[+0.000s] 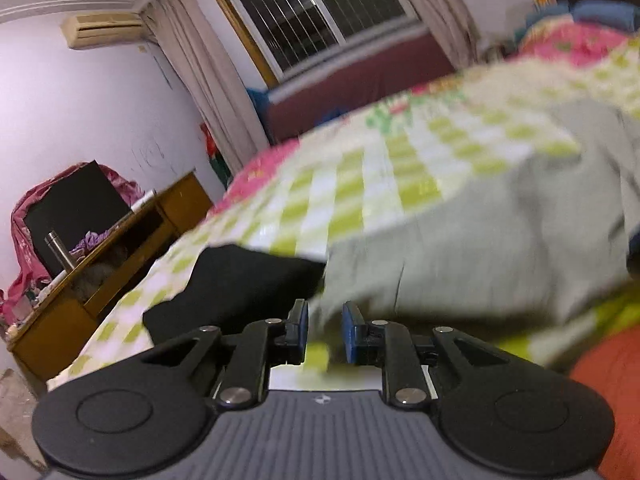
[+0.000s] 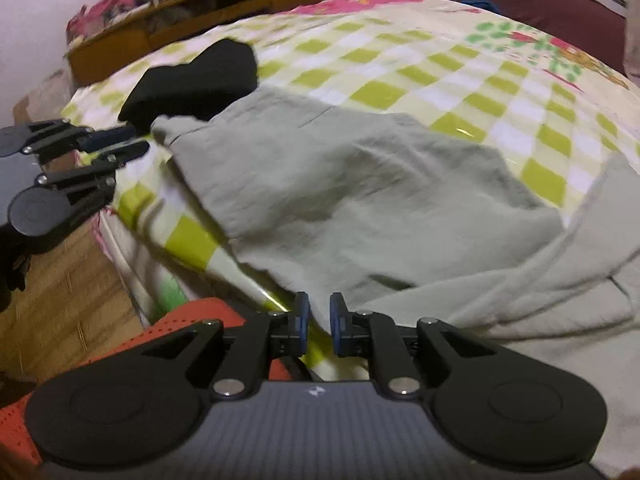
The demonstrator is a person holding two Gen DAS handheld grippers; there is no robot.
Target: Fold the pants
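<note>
Grey pants (image 2: 360,200) lie rumpled across a bed (image 2: 500,92) with a green-checked sheet, beside a black garment (image 2: 192,80). Left gripper (image 1: 324,332) and right gripper (image 2: 319,326) hover at the near edge, jaws parted, holding nothing. A wooden cabinet (image 1: 120,248) stands beyond.

1. The pants (image 2: 360,192) lie spread on the bed (image 2: 460,68), near its front edge.
2. A dark garment (image 2: 196,80) lies on the bed, touching the pants at their far left corner.
3. The left gripper (image 2: 120,142) hangs just left of the pants, beyond the bed's edge, near that same corner.
4. The right gripper (image 2: 319,322) sits at the near edge of the pants.
5. A wooden cabinet (image 2: 192,20) stands behind the pants, past the far left side of the bed.
6. A window (image 1: 320,12) is on the wall beyond the bed, well behind the pants.
</note>
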